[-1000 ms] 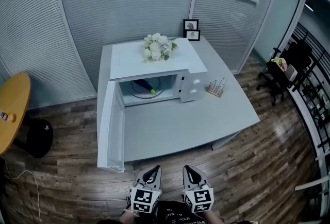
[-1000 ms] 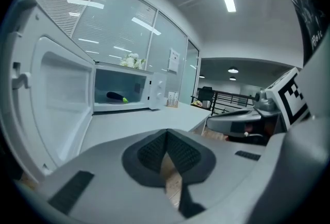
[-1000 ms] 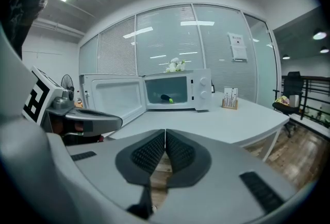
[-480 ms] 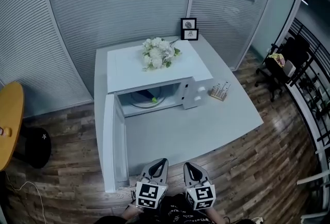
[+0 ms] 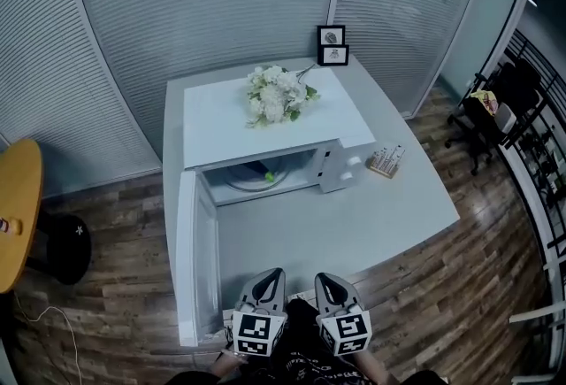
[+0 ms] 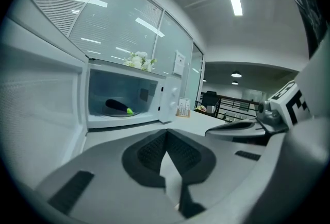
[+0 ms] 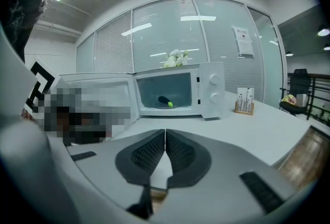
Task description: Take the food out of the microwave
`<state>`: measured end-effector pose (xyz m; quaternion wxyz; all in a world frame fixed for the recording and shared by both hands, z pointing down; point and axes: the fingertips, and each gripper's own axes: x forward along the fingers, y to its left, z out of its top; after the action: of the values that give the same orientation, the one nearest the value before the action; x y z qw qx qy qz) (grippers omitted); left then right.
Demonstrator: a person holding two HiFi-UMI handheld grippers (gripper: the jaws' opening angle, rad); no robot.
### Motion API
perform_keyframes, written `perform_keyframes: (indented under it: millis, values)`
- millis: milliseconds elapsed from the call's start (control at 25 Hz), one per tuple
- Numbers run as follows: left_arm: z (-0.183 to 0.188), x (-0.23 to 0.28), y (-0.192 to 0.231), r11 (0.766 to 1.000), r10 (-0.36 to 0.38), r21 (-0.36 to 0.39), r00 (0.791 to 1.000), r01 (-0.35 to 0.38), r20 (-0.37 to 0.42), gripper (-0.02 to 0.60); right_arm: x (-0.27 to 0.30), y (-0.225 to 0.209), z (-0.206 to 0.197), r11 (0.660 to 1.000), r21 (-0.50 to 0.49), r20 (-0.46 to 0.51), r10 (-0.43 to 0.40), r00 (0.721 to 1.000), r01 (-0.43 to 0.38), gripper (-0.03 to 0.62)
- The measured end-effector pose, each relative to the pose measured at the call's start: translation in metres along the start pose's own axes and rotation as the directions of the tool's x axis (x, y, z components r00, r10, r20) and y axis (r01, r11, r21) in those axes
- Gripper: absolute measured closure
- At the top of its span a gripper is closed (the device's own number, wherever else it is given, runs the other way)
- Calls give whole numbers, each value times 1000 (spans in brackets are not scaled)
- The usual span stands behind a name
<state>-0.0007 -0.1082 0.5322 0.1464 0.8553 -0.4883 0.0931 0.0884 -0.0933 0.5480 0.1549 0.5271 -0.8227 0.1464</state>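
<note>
1. The microwave door [image 5: 190, 259] stands swung wide open toward the table's [image 5: 354, 215] near left corner, so your way into the cavity is free.
2. Your left gripper [image 5: 268, 284] hovers over the table's near edge, its jaws pressed together with nothing between them.
3. The eggplant [image 5: 258, 169] lies on the glass turntable [image 5: 239, 181] inside the microwave [image 5: 221, 122]. It is probably light and firm, with a smooth, slippery skin. Grip it across the thick dark middle, not at the green stem end.
4. Your right gripper [image 5: 329, 286] is just beside the left one, its jaws likewise closed and empty. Open whichever one you send in.
</note>
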Motion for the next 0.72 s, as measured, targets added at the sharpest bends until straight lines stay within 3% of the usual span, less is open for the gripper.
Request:
perform_keyframes:
  millis: [720]
  values:
    - [23,41,47,978,205,-43,979,-205,-3,574,81,-29,44,982,-49,-35,182,983,-183,589]
